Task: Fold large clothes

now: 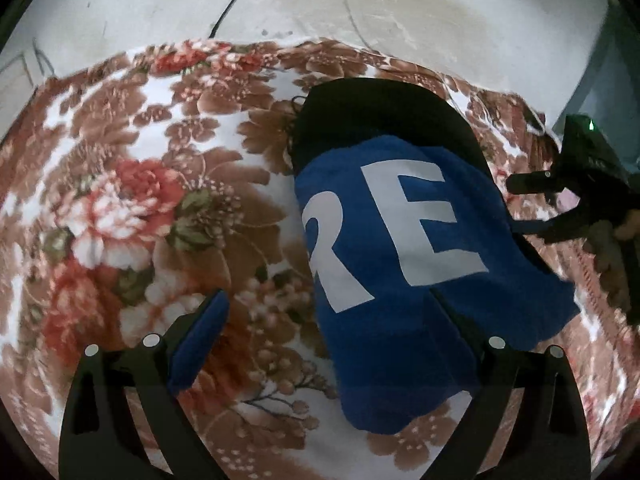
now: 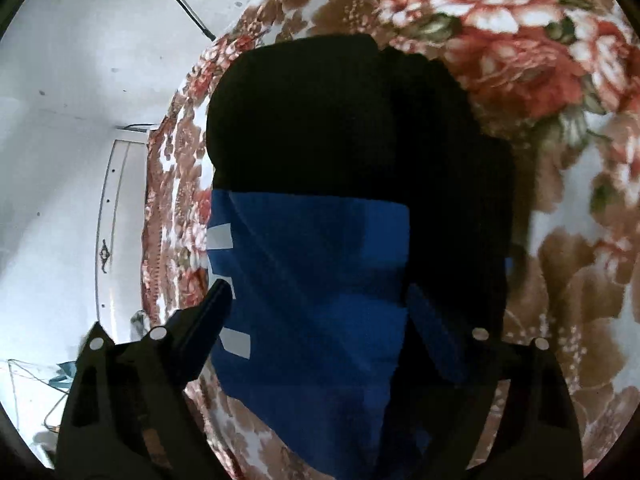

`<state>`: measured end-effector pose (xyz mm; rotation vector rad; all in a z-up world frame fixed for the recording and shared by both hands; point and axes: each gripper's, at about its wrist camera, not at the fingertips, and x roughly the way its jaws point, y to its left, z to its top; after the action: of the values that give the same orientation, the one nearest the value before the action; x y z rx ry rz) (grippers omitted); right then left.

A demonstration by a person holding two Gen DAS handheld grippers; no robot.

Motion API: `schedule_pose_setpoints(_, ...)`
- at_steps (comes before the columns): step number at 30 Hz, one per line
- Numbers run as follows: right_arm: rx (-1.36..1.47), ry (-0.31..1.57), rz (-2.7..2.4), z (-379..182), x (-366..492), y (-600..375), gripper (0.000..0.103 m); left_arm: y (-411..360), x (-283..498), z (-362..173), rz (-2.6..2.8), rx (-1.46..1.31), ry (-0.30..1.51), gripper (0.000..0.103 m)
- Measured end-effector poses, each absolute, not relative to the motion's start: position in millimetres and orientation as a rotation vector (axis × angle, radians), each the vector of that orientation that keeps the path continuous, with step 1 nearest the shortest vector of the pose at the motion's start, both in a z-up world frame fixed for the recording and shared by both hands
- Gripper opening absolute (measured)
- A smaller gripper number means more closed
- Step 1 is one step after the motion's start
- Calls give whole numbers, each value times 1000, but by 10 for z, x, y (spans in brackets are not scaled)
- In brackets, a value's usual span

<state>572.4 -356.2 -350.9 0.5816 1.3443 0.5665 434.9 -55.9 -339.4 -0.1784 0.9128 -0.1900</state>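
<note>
A folded garment, black (image 1: 380, 116) at its far end and blue (image 1: 384, 340) with white letters "RE" at its near end, lies on a floral blanket (image 1: 132, 200). My left gripper (image 1: 328, 312) is open above the blue part. Its left pad (image 1: 200, 340) hangs over the blanket, its right finger over the cloth. From the other side, my right gripper (image 2: 320, 296) is open over the same garment (image 2: 312, 264), blue panel near, black part (image 2: 340, 120) beyond. Nothing is pinched in either. The right gripper (image 1: 560, 196) also shows at the right edge of the left wrist view.
The floral blanket (image 2: 540, 60) covers a bed whose edge (image 2: 160, 200) runs close beside the garment. Past the edge are a pale floor, a black cable (image 1: 236, 0), and a white cabinet door (image 2: 112, 220). Open blanket lies left of the garment in the left wrist view.
</note>
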Motion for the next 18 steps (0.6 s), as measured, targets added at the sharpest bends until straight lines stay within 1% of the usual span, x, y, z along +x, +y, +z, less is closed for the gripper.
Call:
schedule_pose_setpoints(2,519,1362,548,-3555,5762,-3497,88,-554,4351,-3424,-198,-203,908,95)
schedule_pose_setpoints(5,506,1390,519,-3662,5754,-3529,88,-606,4352,-3501,-219,-200,922,95)
schedule_pose_setpoints(6,496,1402,526,-3682,5746,-3526,87,-623,4352,-3515,-229,-204,929,95)
schedule_pose_setpoints(7,506,1410,541,-3711,5742,-3539,82,-619,4345,-3509,-240,-216,926,94)
schedule_pose_setpoints(8,524,1417,554,-3714,5742,-3534,69,-597,4346,-3503,-263,-245,923,94)
schedule_pose_setpoints(9,547,1421,586,-3714,5730,-3520,59,-569,4354,-3501,-277,-273,922,95)
schedule_pose_setpoints(10,526,1419,611,-3665,5700,-3480,58,-523,4374,-3506,-292,-315,921,94)
schedule_pose_setpoints(11,495,1412,625,-3615,5674,-3443,52,-491,4399,-3514,-298,-339,924,94)
schedule_pose_setpoints(12,474,1407,644,-3569,5655,-3403,40,-466,4427,-3524,-293,-355,926,94)
schedule_pose_setpoints(13,463,1400,654,-3538,5649,-3380,35,-450,4459,-3527,-291,-367,925,94)
schedule_pose_setpoints(14,454,1393,662,-3515,5646,-3355,26,-457,4488,-3531,-296,-373,925,94)
schedule_pose_setpoints(15,444,1393,672,-3525,5658,-3326,21,-494,4541,-3567,-313,-370,945,94)
schedule_pose_setpoints(16,433,1393,671,-3552,5672,-3310,19,-540,4582,-3610,-329,-360,975,94)
schedule_pose_setpoints(17,429,1390,669,-3584,5686,-3316,12,-618,4623,-3669,-334,-334,1014,94)
schedule_pose_setpoints(18,441,1392,654,-3618,5699,-3345,10,-683,4625,-3676,-327,-310,1018,94)
